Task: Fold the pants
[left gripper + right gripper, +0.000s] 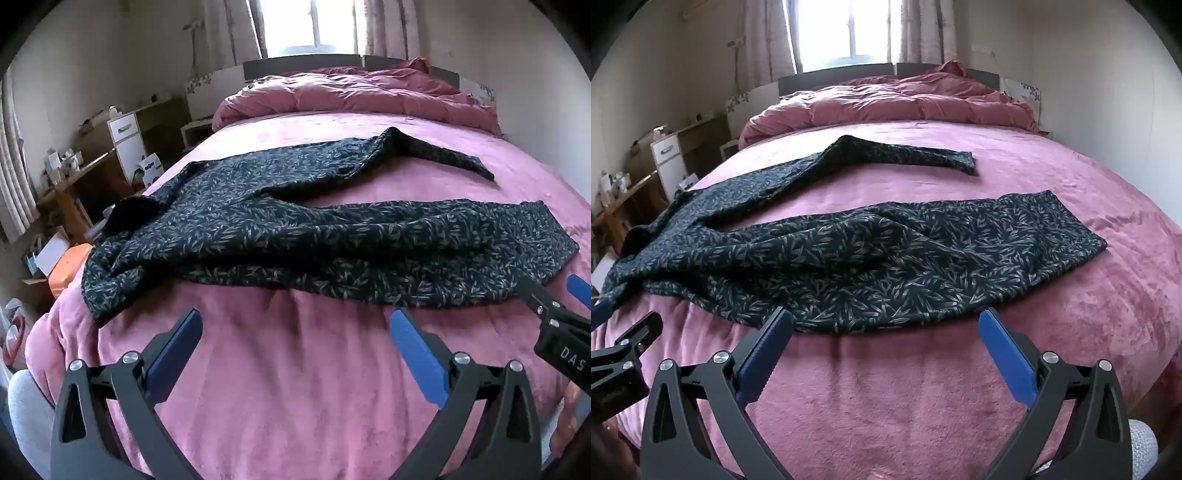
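Pants point(295, 236) (dark, leaf print) spread unfolded on pink bed point(295, 369), legs apart. Left gripper point(295, 325) and right gripper point(886, 325): jaws wide apart, empty, near the closest leg.

Dark leaf-print pants point(849, 254) sprawl unfolded across the pink bed point(1071, 314).

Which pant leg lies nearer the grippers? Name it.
The front leg of the pants, spread wide along the bed's near edge just past the open right gripper. The other leg lies farther back toward the duvet, narrower and creased.
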{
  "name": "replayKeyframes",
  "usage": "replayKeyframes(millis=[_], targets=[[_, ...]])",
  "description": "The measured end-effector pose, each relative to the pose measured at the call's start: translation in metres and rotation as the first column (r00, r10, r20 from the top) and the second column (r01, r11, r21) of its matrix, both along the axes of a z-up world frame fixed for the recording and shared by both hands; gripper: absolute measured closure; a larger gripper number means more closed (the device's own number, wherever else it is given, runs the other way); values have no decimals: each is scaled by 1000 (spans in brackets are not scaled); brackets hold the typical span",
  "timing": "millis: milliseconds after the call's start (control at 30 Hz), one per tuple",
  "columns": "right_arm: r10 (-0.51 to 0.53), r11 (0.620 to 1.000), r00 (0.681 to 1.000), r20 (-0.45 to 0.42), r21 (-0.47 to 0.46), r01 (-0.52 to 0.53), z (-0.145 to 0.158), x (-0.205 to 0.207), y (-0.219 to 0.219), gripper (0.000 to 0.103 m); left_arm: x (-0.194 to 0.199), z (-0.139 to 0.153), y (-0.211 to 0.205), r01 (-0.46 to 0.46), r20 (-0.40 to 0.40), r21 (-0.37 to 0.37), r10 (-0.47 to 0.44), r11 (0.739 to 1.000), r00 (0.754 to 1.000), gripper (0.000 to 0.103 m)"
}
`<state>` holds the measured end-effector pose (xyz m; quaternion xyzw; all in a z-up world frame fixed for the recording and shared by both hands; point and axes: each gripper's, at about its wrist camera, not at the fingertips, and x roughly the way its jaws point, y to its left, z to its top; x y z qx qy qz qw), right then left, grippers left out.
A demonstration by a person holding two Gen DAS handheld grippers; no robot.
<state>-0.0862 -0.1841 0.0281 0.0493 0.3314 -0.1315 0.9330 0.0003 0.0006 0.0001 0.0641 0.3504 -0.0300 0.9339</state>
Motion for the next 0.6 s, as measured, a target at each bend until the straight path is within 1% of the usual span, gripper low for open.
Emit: replayKeyframes(millis=[233, 300, 333, 433, 600], targets=[[3, 1000, 1000, 4, 12, -3, 1, 0, 1, 3, -7, -4, -8, 16, 6, -6, -16, 1000, 1000, 2], [6, 1000, 1000, 6, 5, -6, 1, 1, 2, 3, -5, -5, -2, 17, 5, -27, -17, 999, 1000, 2], [8, 1000, 1000, 5, 5, -8, 3, -1, 1, 3, 0, -2, 2, 8, -6, -50, -9, 999, 1000, 2], [8, 1000, 1000, 3, 9, -8, 3, 0, 2, 3, -1, -1, 2, 2, 4, -62, -2, 998, 1000, 2], [4, 1000, 1000, 5, 7, -4, 2, 0, 1, 3, 0, -2, 5, -8, -5, -73, 7, 997, 1000, 2]])
